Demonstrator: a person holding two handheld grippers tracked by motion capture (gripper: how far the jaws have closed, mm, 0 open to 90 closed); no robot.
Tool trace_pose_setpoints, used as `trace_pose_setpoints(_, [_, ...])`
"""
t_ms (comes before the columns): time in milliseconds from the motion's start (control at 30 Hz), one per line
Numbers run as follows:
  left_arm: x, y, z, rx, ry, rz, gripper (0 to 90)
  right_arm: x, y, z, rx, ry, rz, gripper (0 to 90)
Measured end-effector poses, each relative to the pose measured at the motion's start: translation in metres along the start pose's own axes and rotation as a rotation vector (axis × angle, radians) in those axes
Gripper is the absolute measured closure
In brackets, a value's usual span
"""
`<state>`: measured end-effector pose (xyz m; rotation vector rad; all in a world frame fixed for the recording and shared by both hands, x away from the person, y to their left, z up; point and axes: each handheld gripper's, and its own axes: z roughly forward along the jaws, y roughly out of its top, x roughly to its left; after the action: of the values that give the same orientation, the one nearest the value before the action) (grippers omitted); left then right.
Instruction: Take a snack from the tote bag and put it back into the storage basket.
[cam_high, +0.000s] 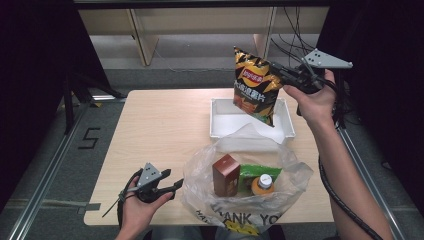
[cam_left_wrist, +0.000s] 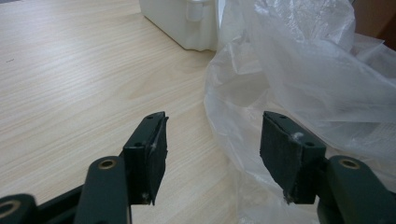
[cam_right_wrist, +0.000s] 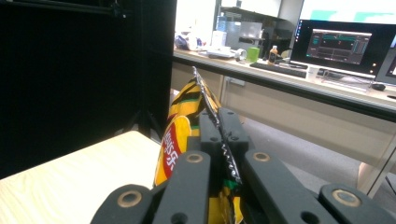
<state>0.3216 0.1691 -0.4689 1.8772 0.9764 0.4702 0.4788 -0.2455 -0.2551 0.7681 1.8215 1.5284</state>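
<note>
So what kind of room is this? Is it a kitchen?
Probably not a kitchen. It looks like a lab or office: a long desk with a lit computer monitor, black curtains around the wooden table, and loose cables behind.

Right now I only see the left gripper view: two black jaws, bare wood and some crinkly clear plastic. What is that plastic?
Observer: It's a plastic bag lying open on the table.
Operator: Anything inside?
Observer: A brown carton, a green packet and an orange-capped bottle.
Operator: And the white thing at the top of my picture?
Observer: A white tray behind the bag.
Operator: What's the other hand doing?
Observer: The right gripper is shut on a yellow chip bag, holding it up above that tray.
</note>
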Motion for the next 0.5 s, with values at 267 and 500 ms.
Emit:
trace_pose_setpoints(267, [0.000,-0.001,0.001,0.006,-0.005,-0.025,40.9,-0.003,-0.007,0.007,0.013,-0.001,0.007,90.0])
trace_pose_setpoints(500, [-0.001,-0.001,0.001,0.009,-0.006,-0.023,40.9,-0.004,-0.013,0.013,0.027,-0.002,0.023,90.0])
